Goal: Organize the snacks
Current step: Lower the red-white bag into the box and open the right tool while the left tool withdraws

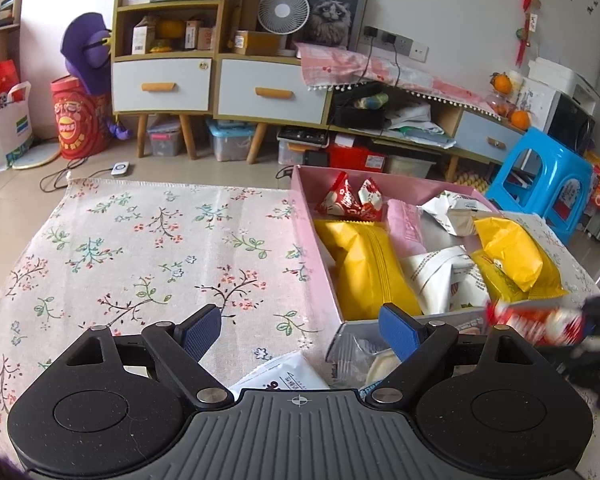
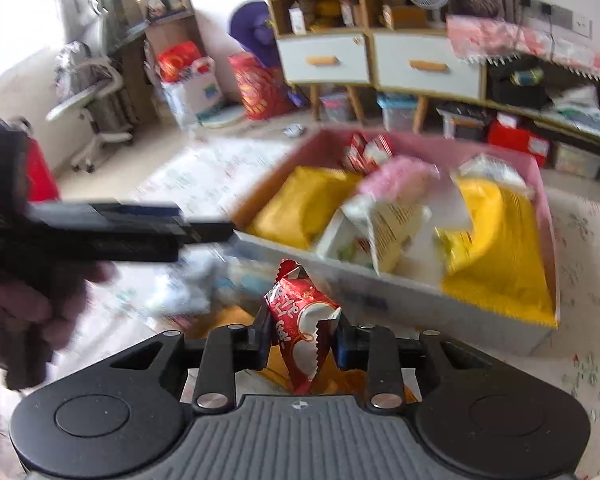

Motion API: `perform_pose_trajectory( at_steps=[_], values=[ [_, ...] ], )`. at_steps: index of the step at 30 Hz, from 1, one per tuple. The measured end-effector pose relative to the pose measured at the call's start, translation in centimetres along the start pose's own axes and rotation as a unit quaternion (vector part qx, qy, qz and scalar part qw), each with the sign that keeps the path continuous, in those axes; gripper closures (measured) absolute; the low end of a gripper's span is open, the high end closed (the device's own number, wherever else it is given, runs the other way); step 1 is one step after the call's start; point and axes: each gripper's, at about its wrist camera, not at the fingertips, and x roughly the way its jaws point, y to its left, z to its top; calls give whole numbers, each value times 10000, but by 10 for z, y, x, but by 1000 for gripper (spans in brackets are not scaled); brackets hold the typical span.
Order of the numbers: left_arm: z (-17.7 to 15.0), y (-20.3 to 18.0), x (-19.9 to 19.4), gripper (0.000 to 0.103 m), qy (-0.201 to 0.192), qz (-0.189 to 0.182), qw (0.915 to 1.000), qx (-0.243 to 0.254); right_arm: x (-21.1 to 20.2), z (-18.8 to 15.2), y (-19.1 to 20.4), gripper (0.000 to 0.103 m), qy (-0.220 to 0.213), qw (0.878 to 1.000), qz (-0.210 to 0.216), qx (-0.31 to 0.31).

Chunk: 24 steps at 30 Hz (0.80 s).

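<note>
My right hand-held gripper [image 2: 300, 334] is clenched on a red-and-white snack packet [image 2: 302, 320] — pads pressing its sides, packet standing roughly upright between them with its long axis running away from me toward the pink box [image 2: 496, 314]. The box lies just ahead and slightly to the right of that packet, its near wall close beyond the crimped top, so the right hand is the nearer one for a drop-in. My left hand-held gripper [image 1: 300, 330] is released, jaws spread wide and holding nothing; it hangs over loose packets [image 1: 350, 356] on the floral-clothed bench [image 1: 140, 248], just outside the box's near-left corner. Box contents: yellow bags [image 1: 364, 268] left and right, white packets [image 1: 434, 276] in the middle, a pink wrapper [image 1: 406, 224], two red-white packets [image 1: 350, 200] at the far end. Judgement — the box is already well filled.
</note>
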Motion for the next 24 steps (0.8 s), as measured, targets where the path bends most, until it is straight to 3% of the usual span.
perform_pose_trajectory(
  at_steps=[4, 13, 17, 21, 24],
  values=[
    [2, 3, -1, 15, -31, 21, 10000, -55, -8, 18, -3, 84, -359, 9992, -11, 194],
    [1, -1, 1, 15, 2, -7, 10000, -9, 10, 46, -42, 81, -804, 9874, -1037, 879],
    [-1, -5, -2, 15, 19, -37, 9999, 99, 12, 44, -47, 70, -790, 9829, -1294, 1045],
    [1, -7, -6, 15, 93, -113, 9998, 145, -4, 34, -44, 46, -844, 9841, -1177, 1031],
    [3, -10, -13, 15, 123, -217, 9996, 151, -15, 28, -36, 44, -760, 9857, -1199, 903]
  ],
)
